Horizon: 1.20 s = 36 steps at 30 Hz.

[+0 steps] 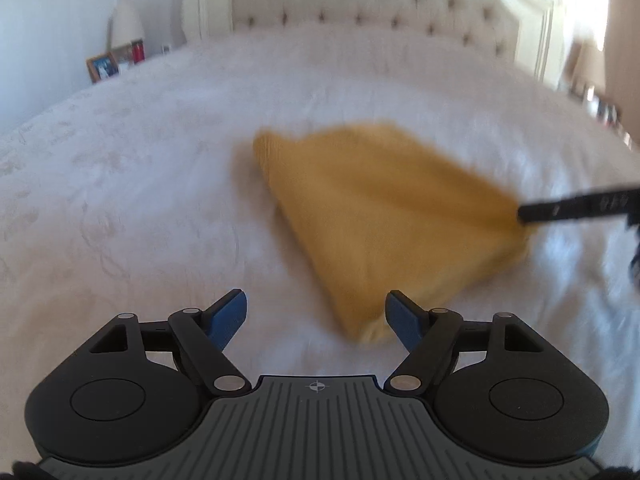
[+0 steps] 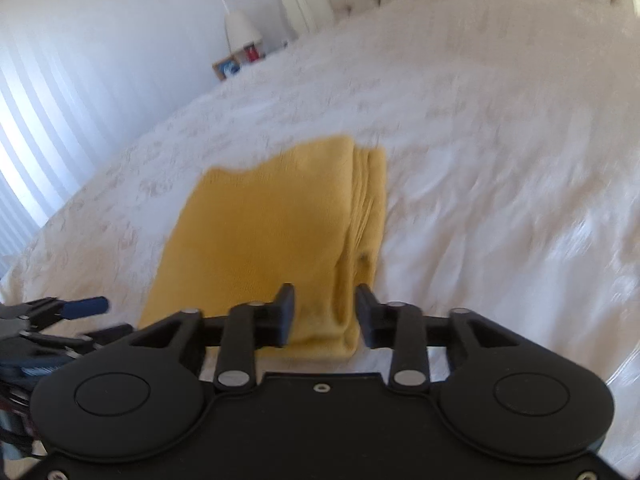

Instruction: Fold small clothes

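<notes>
Folded yellow garment (image 2: 272, 216) lies between the right gripper's (image 2: 325, 316) parted fingers.

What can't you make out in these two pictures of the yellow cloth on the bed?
- Yellow cloth, left wrist view: motion blur hides its weave and what garment it is.
- Right gripper, right wrist view: whether its fingers touch the cloth's near corner is unclear.
- Bedside picture frame: too small and blurred to read.

One folded yellow garment (image 2: 272, 236) is seen on one white bed (image 2: 500, 140); two grippers are counted, the left gripper (image 1: 316, 320) and the right gripper (image 2: 325, 316); far left, one white lamp (image 2: 240, 28), one framed picture (image 1: 103, 66) and one red container (image 1: 137, 50) are seen.
</notes>
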### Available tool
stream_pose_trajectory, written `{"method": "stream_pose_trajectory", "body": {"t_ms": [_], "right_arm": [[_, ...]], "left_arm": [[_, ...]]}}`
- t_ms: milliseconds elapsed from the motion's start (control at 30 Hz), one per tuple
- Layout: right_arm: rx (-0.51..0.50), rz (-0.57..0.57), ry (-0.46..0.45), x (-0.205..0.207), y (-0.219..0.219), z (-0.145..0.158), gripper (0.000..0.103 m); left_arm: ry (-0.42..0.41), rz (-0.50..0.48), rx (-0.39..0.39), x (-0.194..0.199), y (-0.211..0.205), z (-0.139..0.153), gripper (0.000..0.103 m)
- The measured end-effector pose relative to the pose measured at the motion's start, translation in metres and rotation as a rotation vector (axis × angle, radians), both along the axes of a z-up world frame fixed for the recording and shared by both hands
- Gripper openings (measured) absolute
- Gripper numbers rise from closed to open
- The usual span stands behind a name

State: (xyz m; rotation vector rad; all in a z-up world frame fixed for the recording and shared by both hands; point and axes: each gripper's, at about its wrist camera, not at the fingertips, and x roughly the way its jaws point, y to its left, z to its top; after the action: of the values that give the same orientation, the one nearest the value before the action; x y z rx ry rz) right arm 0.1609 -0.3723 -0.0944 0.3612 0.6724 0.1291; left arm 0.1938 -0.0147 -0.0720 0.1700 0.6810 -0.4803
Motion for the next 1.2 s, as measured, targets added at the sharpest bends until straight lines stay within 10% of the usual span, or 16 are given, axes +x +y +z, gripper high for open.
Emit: {"method": "stream_pose_trajectory", "body": {"t_ms": [200,433,900,967,1200], "right_arm": [[-0.056,0.017,-0.06,0.021,-0.001,0.017,0.047],[-0.075,0.048,-0.086,0.066,0.005,0.02,0.047],[-0.108,0.027,0.007,0.151,0.014,-0.018,0.049],[-0.115,0.038,0.024,0.153,0.018,-0.019,0.012],[-0.187,-0.043,0.028,0.141,0.008,-0.012,0.009]], "left_arm": [[-0.031,0.095,-0.06,0.038,-0.017,0.012,0.076],[0.18,0.196,-0.099,0.093,-0.019,-0.045,0.088],[0.125,0.178,-0.127,0.089,-0.016,-0.052,0.091],[0.126,0.176,-0.127,0.09,-0.016,-0.051,0.091],[0.158,0.157,-0.152,0.086,-0.008,-0.041,0.092]]}}
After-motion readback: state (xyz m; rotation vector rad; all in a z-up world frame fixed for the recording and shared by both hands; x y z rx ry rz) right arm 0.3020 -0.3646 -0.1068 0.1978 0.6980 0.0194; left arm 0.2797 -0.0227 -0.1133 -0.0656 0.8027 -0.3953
